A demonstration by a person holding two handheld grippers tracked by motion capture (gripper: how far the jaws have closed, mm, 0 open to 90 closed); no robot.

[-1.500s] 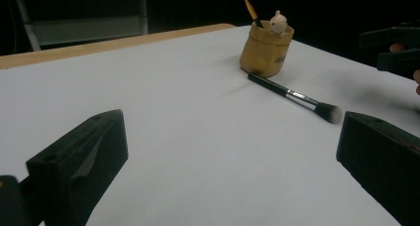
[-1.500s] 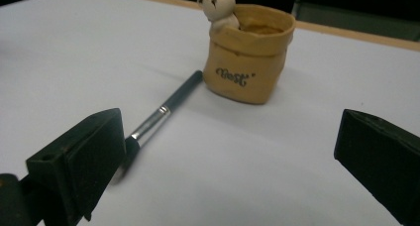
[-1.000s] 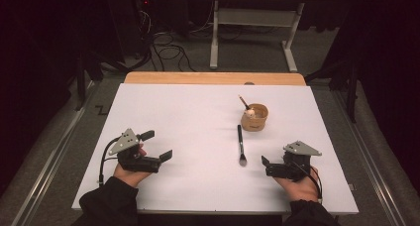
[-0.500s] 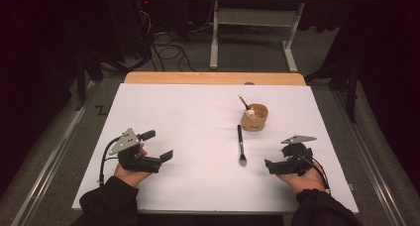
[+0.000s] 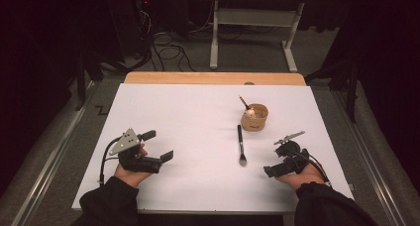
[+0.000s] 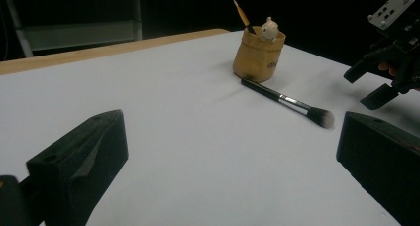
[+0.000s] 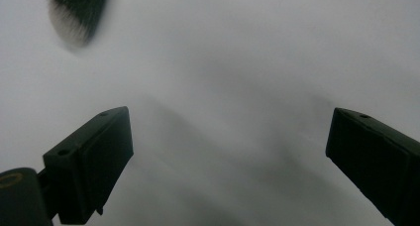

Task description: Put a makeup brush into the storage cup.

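Here the right gripper [image 5: 270, 170] is holding its jaws wide apart, nothing between them, the makeup brush [image 5: 241, 145] lying ahead and left of them; tilting down, they are probably risking scraping the sheet [image 5: 188, 117]

We wear dark long sleeves [image 5: 106, 201] down to the wrists. Our left gripper [image 5: 157, 147] and right gripper [image 5: 271, 167] are black, with blocky jaws, each topped by a grey three-cornered plate with small holes, each trailing a black cable [image 5: 103, 161].
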